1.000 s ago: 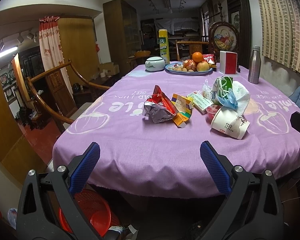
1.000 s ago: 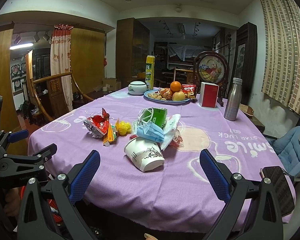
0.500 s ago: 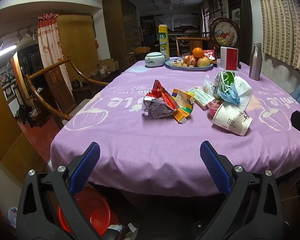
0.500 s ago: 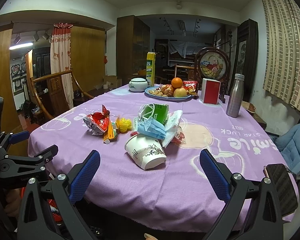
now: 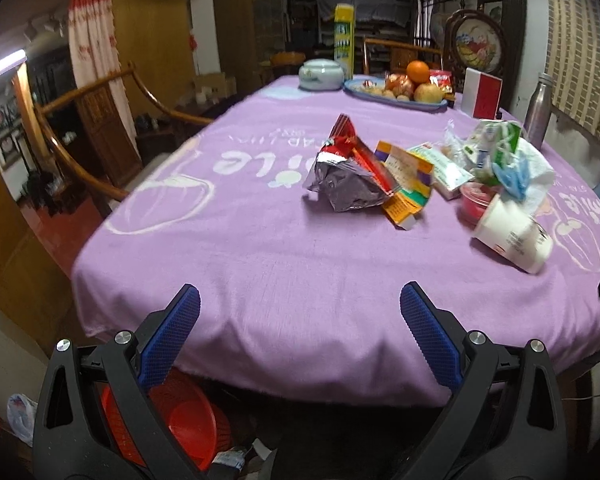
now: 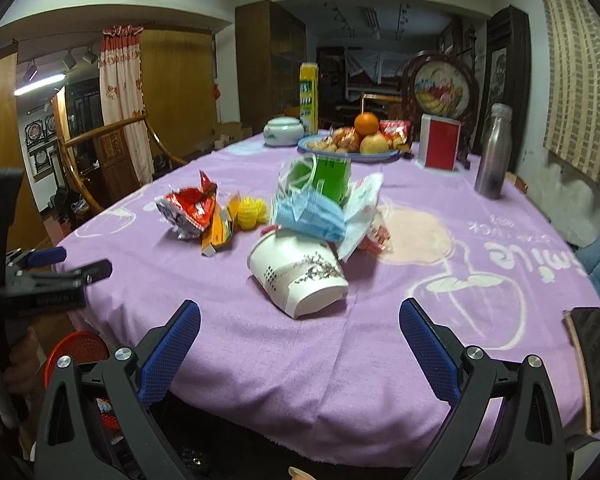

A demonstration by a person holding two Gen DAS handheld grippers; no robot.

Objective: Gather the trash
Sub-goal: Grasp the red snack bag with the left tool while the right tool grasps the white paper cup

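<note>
Left gripper and right gripper both spread wide, empty, at near table edge. Trash mid-table: wrapper, cup on side, mask. Red basket on floor under edge, likely drop point.

far end of a purple-clothed table, with furniture around it

a fruit plate holds an orange; beside it stand a white lidded jar, a tall yellow carton, a red box and a steel bottle. a wooden chair sits left; the tablecloth reads "smile".
</note>
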